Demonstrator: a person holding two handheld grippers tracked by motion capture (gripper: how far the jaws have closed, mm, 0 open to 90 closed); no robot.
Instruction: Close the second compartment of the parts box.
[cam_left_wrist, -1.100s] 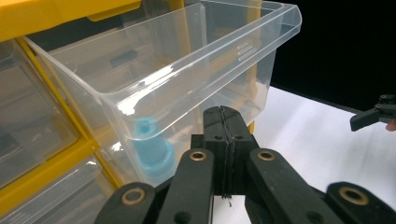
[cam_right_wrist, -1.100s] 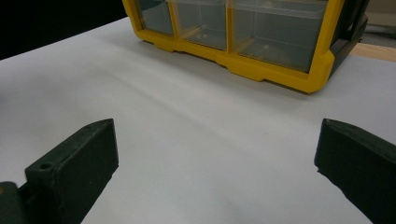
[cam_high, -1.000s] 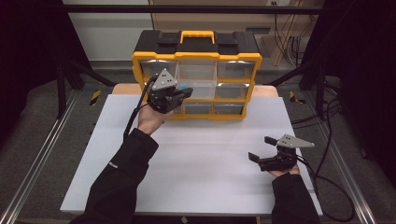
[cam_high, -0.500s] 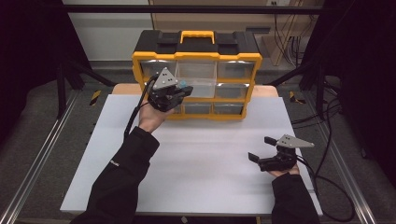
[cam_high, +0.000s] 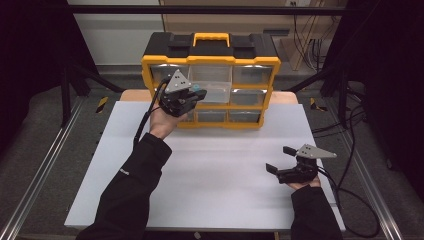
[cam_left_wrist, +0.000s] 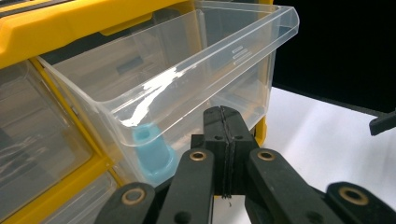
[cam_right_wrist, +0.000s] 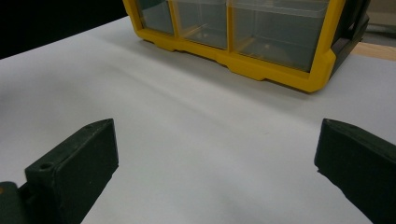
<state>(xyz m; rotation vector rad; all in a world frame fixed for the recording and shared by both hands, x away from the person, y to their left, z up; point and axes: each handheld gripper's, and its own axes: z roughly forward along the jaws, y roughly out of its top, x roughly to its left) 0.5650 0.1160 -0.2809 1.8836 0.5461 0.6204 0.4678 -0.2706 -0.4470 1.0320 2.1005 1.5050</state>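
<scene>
Left gripper (cam_high: 192, 96) is up at the front of the yellow organiser (cam_high: 211, 82), which stands at the far edge of the table (cam_high: 210, 175), roughly mid-width. One clear drawer (cam_high: 214, 90) in the middle column is pulled out, sticking forward from the case. In the left gripper view the two black jaws are pressed flat together with nothing between them, tips just under and in front of the drawer's (cam_left_wrist: 173, 79) front wall, close to its lower edge; whether they touch it I cannot tell. A small light-blue piece (cam_left_wrist: 152, 151) stands upright beside the jaws, low against the drawer's front corner; whether it sits inside the drawer or outside it is not clear through the plastic.

Over to the right gripper (cam_high: 280, 160): it sits low near the table's right edge, closer to the near side, well apart from the organiser. Its jaws stand wide apart, holding nothing, bare white table (cam_right_wrist: 196, 140) between them and the organiser's (cam_right_wrist: 261, 42) bottom row of drawers ahead in the right gripper view.
</scene>
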